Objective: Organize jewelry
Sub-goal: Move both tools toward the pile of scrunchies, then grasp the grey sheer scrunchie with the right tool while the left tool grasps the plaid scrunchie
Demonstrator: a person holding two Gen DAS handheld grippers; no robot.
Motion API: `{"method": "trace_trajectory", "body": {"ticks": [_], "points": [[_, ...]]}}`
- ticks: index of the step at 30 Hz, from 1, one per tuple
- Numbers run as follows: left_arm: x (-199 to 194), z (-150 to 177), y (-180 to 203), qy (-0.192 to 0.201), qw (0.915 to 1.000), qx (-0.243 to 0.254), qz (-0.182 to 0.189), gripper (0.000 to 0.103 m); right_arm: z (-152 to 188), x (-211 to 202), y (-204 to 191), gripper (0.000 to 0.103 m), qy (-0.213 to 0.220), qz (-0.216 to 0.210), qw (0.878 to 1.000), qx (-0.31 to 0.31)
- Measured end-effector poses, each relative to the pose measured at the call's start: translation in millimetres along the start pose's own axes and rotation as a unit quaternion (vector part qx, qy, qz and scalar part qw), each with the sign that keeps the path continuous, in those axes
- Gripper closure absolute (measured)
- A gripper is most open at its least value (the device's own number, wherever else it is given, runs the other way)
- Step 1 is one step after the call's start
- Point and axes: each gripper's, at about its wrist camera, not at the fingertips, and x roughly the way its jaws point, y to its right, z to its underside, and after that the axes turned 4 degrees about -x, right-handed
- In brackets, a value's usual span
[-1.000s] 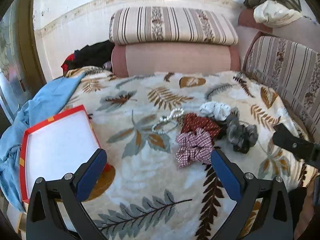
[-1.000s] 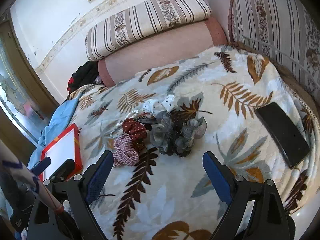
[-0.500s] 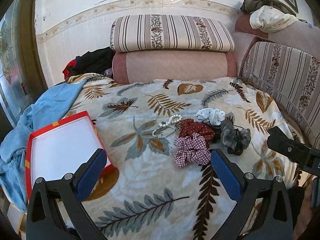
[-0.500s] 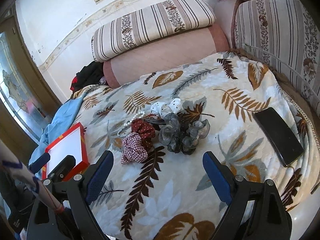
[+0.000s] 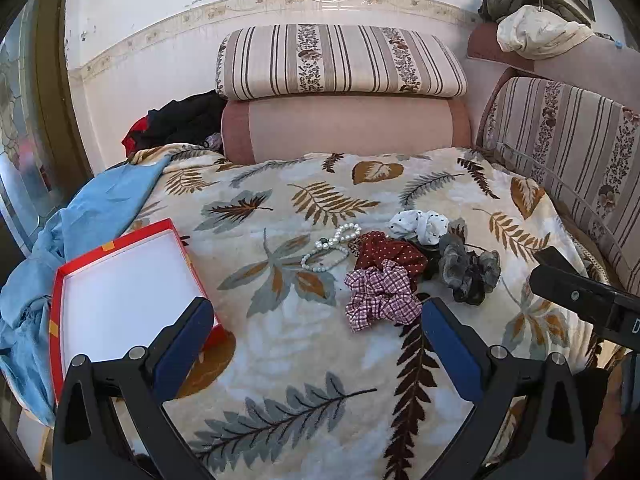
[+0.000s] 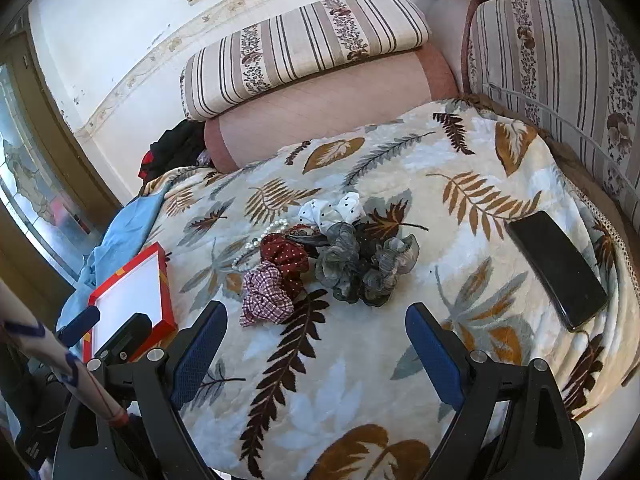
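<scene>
pearl bracelet (image 5: pixel 330 249) on bed blanket (image 5: pixel 280 344), touching red scrunchie (image 5: pixel 390 252), well apart from red box (image 5: pixel 120 280). light, limp, slippery beads: pinch across strand. left claw (image 5: pixel 316 344) and right claw (image 6: pixel 316 350) wide, empty.

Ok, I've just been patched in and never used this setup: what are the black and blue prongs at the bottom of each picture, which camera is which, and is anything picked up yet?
No robot arm here: a person holds a two-finger gripper in each hand, with a fisheye camera looking along the fingers. One picture is from the left gripper, the other from the right gripper. The prongs are their fingers with blue pads. Both stand wide open and hold nothing.

On the leaf-patterned blanket lies a pile: a pearl bead string, a checked scrunchie, a dark red dotted scrunchie, a white dotted scrunchie and a grey scrunchie. An open red box with a white inside sits to the left, empty where visible. A black phone lies to the right.
</scene>
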Motion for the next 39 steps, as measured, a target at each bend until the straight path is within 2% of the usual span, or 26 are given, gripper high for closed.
{"method": "trace_trajectory", "body": {"ticks": [10, 22, 32, 39], "points": [[16, 2, 0, -0.021, 0.9998, 0.002, 0.0, 0.0, 1, 14, 11, 0.009, -0.013, 0.002, 1.0, 0.01], [65, 9, -14, -0.077, 0.9965, -0.027, 0.018, 0.0, -1, 49, 45, 0.009, -0.036, 0.019, 0.998, 0.049], [121, 6, 14, -0.13, 0.9873, -0.027, 0.087, 0.0, -8, 86, 68, 0.009, -0.052, 0.025, 0.996, 0.068], [163, 8, 27, -0.151, 0.9829, -0.024, 0.103, 0.0, -17, 124, 69, 0.01, -0.072, 0.009, 0.995, 0.072]]}}
